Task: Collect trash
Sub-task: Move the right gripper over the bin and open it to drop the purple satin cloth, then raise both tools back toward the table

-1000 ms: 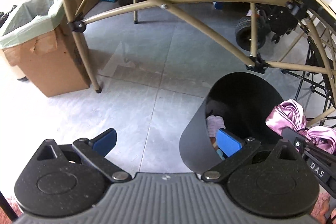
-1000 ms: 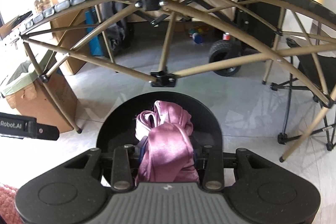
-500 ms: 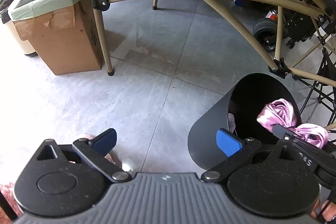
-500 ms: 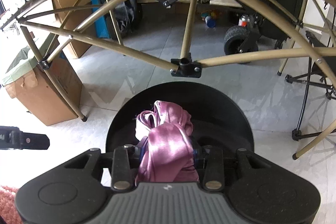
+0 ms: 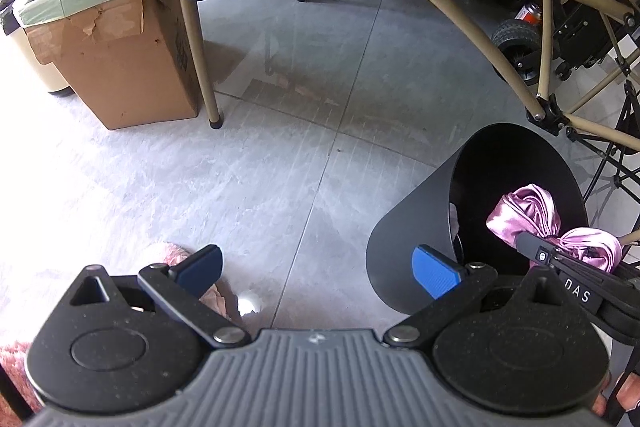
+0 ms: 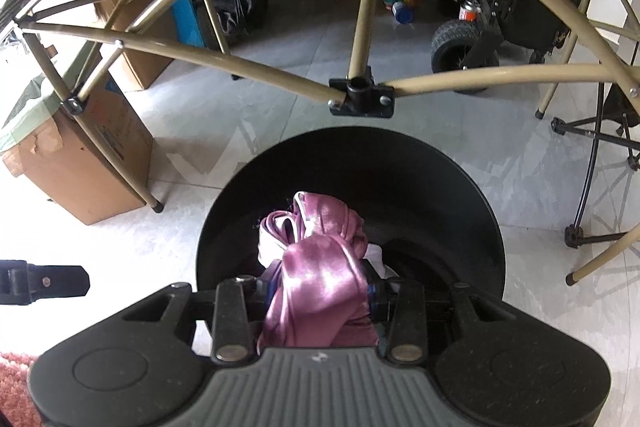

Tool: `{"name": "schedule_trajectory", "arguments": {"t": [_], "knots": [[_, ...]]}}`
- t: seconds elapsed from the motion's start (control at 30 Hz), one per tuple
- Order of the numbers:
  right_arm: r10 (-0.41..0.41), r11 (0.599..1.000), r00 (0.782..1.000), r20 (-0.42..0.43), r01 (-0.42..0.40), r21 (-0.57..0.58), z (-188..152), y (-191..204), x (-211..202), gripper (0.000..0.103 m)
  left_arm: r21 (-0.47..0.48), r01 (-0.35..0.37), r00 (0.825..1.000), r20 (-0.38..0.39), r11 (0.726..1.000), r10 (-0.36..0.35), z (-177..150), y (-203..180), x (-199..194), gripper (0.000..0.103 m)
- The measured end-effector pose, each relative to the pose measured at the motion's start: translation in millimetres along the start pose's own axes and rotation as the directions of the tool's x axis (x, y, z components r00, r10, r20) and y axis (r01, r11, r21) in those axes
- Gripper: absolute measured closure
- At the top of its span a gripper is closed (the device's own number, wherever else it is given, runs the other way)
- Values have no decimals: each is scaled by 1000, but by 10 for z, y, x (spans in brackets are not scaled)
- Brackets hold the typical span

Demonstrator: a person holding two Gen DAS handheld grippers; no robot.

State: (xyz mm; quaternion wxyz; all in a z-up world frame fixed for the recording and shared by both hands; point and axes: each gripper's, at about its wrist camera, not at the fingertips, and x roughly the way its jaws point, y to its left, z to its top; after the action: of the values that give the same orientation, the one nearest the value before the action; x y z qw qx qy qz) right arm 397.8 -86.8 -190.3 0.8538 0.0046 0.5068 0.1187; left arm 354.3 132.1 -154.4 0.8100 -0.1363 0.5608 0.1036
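Fingers of the right gripper [image 6: 320, 297] are clenched on a pink satin cloth [image 6: 320, 267] held over the black bin [image 6: 460, 187], presumably for dropping, while the left gripper [image 5: 316, 269], released, is kept clear at nine o'clock.

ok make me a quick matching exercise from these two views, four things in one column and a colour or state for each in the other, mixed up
Things:
1. left gripper
2. right gripper
3. bin
4. cardboard box

States:
A. black, round, standing on the floor
B. lined with a pale green bag
C. shut on the pink satin cloth
D. open, nothing between its blue pads

Pairs: 1-D, 2-C, 3-A, 4-B
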Motion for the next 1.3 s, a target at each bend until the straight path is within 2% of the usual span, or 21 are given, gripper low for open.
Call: {"name": "schedule_trajectory", "arguments": {"t": [0.17,0.23,0.3,0.43,0.47,1.1,1.3], "knots": [[2,1000,999,-38,-2,-2,-10,8,37,59,5,0,1000,-8,1000,1,-6,4,19,0],[-2,1000,999,-44,2,-1,-9,19,39,45,4,-1,1000,-11,1000,1,-5,5,25,0],[-25,1000,999,-38,25,-9,-5,33,32,15,2,-3,1000,-12,1000,3,-6,10,34,0],[-54,999,998,-36,54,-11,-8,18,38,6,3,-4,1000,-14,1000,4,-4,6,41,0],[-59,998,997,-40,59,-11,-12,13,46,1,4,-4,1000,-14,1000,4,-4,8,43,0],[-56,998,998,-34,56,-5,1,-12,18,0,10,-5,1000,-12,1000,5,-18,-20,45,0],[-55,998,998,-25,55,-4,-6,-19,-17,0,-4,1,1000,10,1000,-1,-12,-13,-5,0]]}}
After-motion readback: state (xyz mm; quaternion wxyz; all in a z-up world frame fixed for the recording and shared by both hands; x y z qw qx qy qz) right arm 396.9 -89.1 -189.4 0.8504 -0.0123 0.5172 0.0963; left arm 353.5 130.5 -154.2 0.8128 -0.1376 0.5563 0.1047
